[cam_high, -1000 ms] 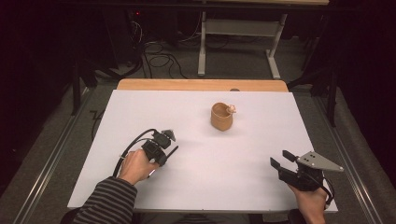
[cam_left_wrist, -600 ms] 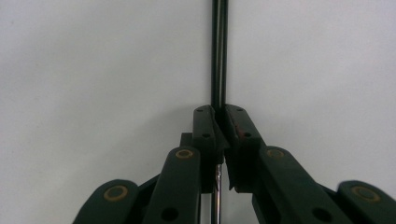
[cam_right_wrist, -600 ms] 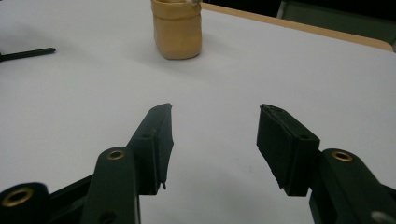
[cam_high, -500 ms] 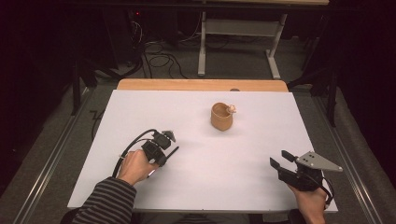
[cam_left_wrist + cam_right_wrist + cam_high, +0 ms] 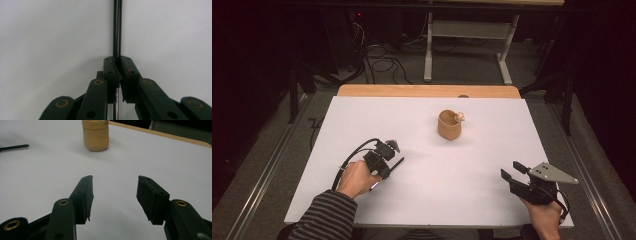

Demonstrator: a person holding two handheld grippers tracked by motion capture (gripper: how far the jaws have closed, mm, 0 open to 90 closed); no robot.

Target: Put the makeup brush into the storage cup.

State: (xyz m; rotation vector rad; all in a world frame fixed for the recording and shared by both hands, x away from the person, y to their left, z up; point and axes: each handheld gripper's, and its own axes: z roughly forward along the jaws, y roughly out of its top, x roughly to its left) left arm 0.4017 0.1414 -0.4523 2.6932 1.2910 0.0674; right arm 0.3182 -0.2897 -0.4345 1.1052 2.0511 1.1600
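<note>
White surface (image 5: 427, 200) with a wooden strip along its far edge, set on grey carpet; dark room behind, with a desk frame and loose cables on the floor. No brand, label or writing can be read anywhere.

High view: left tongs (image 5: 396, 163) lie low on the surface in the person's left hand (image 5: 357, 177), striped sleeve behind it. Jaws are fully closed on a thin black rod (image 5: 394, 165), whose tip sticks out just ahead of them. A tan cup (image 5: 449, 125) stands upright well ahead of the left tongs and to their right, a small pale object at its rim. Right tongs (image 5: 511, 171) sit near the near right corner, grey three-cornered plate on top, jaws apart and empty; the cup is well ahead of them, to their left.

Left gripper view: left tongs (image 5: 117, 62) clamp the rod (image 5: 117, 27), which runs straight on beyond the tips over bare surface.

Right gripper view: right tongs (image 5: 115, 181) stand wide with nothing between them, having just closed slightly. Cup (image 5: 96, 135) stands far ahead, slightly left; the rod's tip (image 5: 15, 147) lies far left.
</note>
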